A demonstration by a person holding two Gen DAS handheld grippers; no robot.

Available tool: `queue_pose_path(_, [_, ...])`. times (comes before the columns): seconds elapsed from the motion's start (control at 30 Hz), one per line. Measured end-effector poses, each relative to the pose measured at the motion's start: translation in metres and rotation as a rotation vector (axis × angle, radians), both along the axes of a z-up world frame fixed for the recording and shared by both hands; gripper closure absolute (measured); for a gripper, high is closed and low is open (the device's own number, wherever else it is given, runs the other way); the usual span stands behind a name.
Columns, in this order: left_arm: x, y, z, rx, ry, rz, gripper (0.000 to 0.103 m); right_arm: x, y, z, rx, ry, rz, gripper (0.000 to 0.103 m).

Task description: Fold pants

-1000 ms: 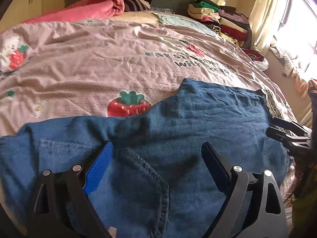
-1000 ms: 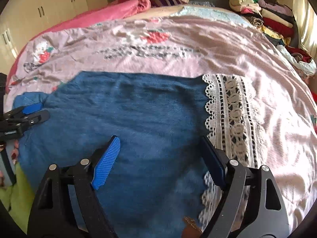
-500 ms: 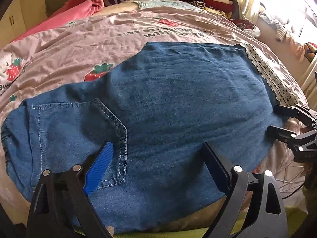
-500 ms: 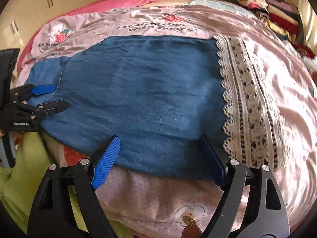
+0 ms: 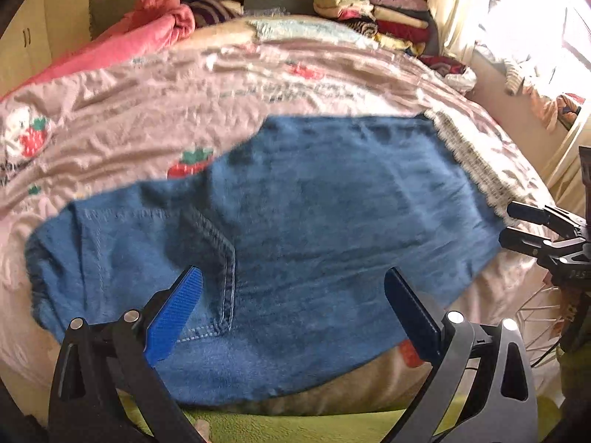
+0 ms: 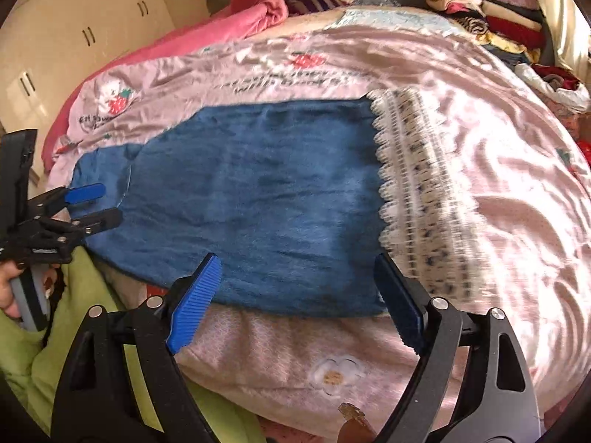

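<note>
Blue denim pants (image 5: 314,221) lie flat across the near edge of the bed, with a back pocket (image 5: 155,243) at the left and a white lace hem (image 5: 476,162) at the right. My left gripper (image 5: 291,317) is open and empty, held just off the near edge by the pocket end. My right gripper (image 6: 295,295) is open and empty, off the near edge by the lace hem (image 6: 421,192). The pants (image 6: 258,192) also show in the right wrist view. Each gripper shows in the other's view, the right (image 5: 517,225) and the left (image 6: 94,206).
The bed has a pink strawberry-print cover (image 5: 184,103). A pink blanket (image 5: 147,33) lies at the head. Folded clothes (image 5: 376,14) are stacked at the far right. Green fabric (image 6: 74,332) hangs below the near edge. Wardrobe doors (image 6: 74,37) stand at the left.
Both grippers have pulled back from over the pants toward the bed's near edge, so more of the pants and bed edge show. Both stay open.
</note>
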State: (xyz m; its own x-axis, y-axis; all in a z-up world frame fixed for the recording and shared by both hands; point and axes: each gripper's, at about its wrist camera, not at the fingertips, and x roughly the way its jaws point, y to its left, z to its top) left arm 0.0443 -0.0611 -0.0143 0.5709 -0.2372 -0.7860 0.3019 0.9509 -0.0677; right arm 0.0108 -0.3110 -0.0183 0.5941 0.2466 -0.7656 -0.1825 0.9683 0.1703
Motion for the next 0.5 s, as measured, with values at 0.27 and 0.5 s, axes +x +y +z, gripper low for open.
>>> queue_pose_path(0.27, [-0.002,-0.019,0.036,-0.014,-0.066,-0.041,0.005,-0.011,-0.037,0.023,0.004,-0.069,-0.109,0.015])
queue_pose_path(0.5, [0.01,-0.038,0.051,-0.038,-0.07,-0.071,0.005,-0.014,-0.058,0.027,0.023,-0.087,-0.163,0.015])
